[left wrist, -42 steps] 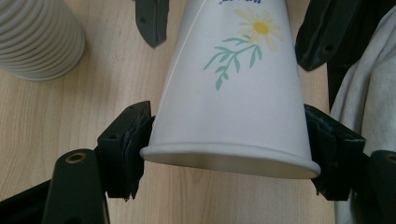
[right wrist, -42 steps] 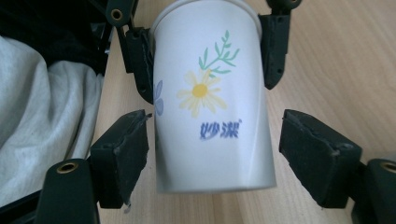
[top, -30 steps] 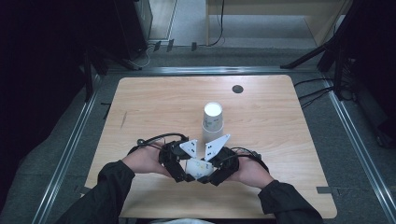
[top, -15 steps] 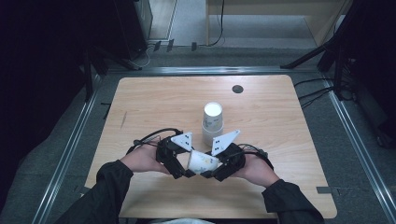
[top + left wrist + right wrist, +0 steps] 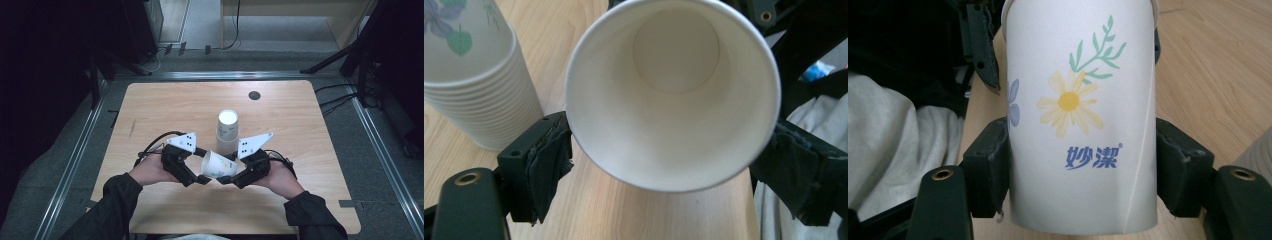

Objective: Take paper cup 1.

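Between the two grippers, near the table's front edge, a single paper cup (image 5: 218,164) lay held on its side, mouth toward the person's left. Right gripper (image 5: 233,179) was clamped on the cup's printed wall; in the right gripper view both pads pressed the sides just below the daisy print, so that grip looked like the one carrying the load. Left gripper (image 5: 198,176) sat at the cup's mouth: in the left gripper view the rim sat between its two padded jaws, the left pad touching the rim, the right pad at or just off it. Cannot tell if it was truly gripping or only bracketing the rim.

Sideways hold probably served a handover or a re-grip, one gripper steadying the body while the other took the rim. Paper wall would dent easily, so light squeeze judged likely.

Just beyond the grippers stood a stack of nested paper cups (image 5: 227,131), upside down, apart from the held cup. Likely the cup's source or its destination. Wooden table (image 5: 310,190) otherwise carried a small dark round spot (image 5: 254,95) near the far edge.
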Demonstrator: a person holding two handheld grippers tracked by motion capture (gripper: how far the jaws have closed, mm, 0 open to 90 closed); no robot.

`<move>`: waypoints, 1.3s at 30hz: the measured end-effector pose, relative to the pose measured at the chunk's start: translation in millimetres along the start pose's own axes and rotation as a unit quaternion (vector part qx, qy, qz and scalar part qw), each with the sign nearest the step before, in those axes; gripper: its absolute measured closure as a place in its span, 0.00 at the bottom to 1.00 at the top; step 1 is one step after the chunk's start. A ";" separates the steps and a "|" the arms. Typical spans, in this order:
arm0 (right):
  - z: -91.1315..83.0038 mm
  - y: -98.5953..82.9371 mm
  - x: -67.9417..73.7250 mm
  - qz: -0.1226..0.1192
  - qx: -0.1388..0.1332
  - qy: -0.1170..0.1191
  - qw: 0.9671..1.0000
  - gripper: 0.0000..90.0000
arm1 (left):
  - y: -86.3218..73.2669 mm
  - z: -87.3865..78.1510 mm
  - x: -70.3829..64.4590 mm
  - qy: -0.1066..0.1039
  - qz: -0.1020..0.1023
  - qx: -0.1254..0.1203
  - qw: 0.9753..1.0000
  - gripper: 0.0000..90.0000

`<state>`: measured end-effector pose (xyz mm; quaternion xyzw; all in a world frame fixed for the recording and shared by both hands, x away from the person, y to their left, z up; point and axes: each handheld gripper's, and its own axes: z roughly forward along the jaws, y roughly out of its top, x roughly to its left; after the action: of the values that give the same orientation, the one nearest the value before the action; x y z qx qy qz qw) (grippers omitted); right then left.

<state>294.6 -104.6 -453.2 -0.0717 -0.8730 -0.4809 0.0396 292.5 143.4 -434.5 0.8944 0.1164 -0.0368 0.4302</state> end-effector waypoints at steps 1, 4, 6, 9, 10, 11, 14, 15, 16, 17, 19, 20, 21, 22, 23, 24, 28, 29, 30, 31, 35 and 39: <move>-0.1 0.3 0.7 0.000 -0.003 0.001 1.000 0.37 | 0.0 0.0 0.0 0.000 0.000 0.000 1.000 0.14; 0.2 1.1 2.2 -0.004 -0.006 0.005 1.000 0.37 | 1.7 -1.6 -1.2 -0.015 -0.011 -0.029 0.999 0.14; 0.3 1.6 2.9 -0.002 -0.007 0.009 1.000 0.37 | 2.3 -2.6 -1.8 -0.018 -0.011 -0.037 0.999 0.15; 0.2 2.7 3.4 0.001 -0.016 0.015 1.000 0.37 | 2.5 -2.8 -1.9 -0.021 -0.014 -0.043 0.999 0.16; 0.1 3.1 3.6 0.001 -0.020 0.016 1.000 0.37 | 2.5 -2.8 -1.9 -0.021 -0.014 -0.043 0.999 0.17; 0.1 3.3 3.7 0.002 -0.019 0.018 1.000 0.37 | 2.1 -3.3 -1.8 -0.020 -0.013 -0.045 0.999 0.20; 0.3 3.2 4.1 0.001 -0.016 0.018 1.000 0.37 | 2.1 -3.9 -3.0 -0.019 -0.007 -0.043 0.999 0.24; 0.5 3.3 4.3 0.000 -0.016 0.019 1.000 0.37 | 2.0 -4.1 -3.3 -0.018 -0.005 -0.042 0.999 0.24; 0.8 3.3 4.5 0.000 -0.016 0.018 1.000 0.37 | 2.1 -4.2 -3.5 -0.018 -0.005 -0.042 0.999 0.25; 1.1 3.2 4.6 0.002 -0.014 0.019 1.000 0.37 | 2.2 -4.1 -3.6 -0.018 -0.006 -0.041 0.999 0.26; 1.7 3.2 4.4 0.004 -0.012 0.019 1.000 0.36 | 2.3 -3.8 -3.8 -0.017 -0.005 -0.039 0.999 0.26; 2.0 3.3 4.5 0.004 -0.013 0.021 1.000 0.33 | 2.4 -4.0 -3.9 -0.016 -0.004 -0.038 0.999 0.26; 2.9 3.4 4.9 0.004 -0.017 0.013 1.000 0.28 | 2.5 -4.2 -3.7 -0.017 -0.003 -0.038 0.999 0.26; 3.9 3.6 5.2 0.003 -0.014 0.006 1.000 0.24 | 2.4 -4.9 -3.6 -0.018 -0.003 -0.037 0.999 0.27; 4.5 3.4 5.3 0.003 -0.010 -0.002 1.000 0.23 | 2.1 -5.8 -3.7 -0.017 -0.006 -0.039 0.999 0.27; 4.7 2.9 4.9 0.007 -0.007 -0.005 1.000 0.22 | 2.0 -7.2 -3.0 -0.019 -0.006 -0.038 0.999 0.27; 6.2 0.2 2.7 0.012 0.004 -0.006 1.000 0.21 | 2.4 -12.7 -1.2 -0.017 -0.006 -0.028 0.999 0.27; 6.8 -0.3 2.5 0.011 0.007 -0.008 1.000 0.21 | 2.6 -13.6 -0.9 -0.014 -0.004 -0.024 1.000 0.27; 7.4 -0.7 2.4 0.010 0.009 -0.008 1.000 0.21 | 2.9 -13.9 -1.0 -0.007 -0.002 -0.017 1.000 0.27; 8.2 -1.1 2.3 0.008 0.013 -0.007 1.000 0.22 | 3.4 -13.8 -1.5 0.002 0.002 -0.004 1.000 0.27; 12.2 -3.0 2.9 0.000 0.030 -0.011 0.999 0.22 | 5.1 -8.5 -4.9 0.034 0.026 0.053 0.998 0.27; 15.4 -4.9 2.7 -0.001 0.040 -0.012 0.999 0.22 | 5.4 -0.8 -8.2 0.039 0.038 0.088 0.995 0.27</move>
<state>291.1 -94.0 -465.1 -0.0749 -0.8920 -0.4446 0.0316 285.8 139.4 -428.6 0.9333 0.0952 0.0045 0.3463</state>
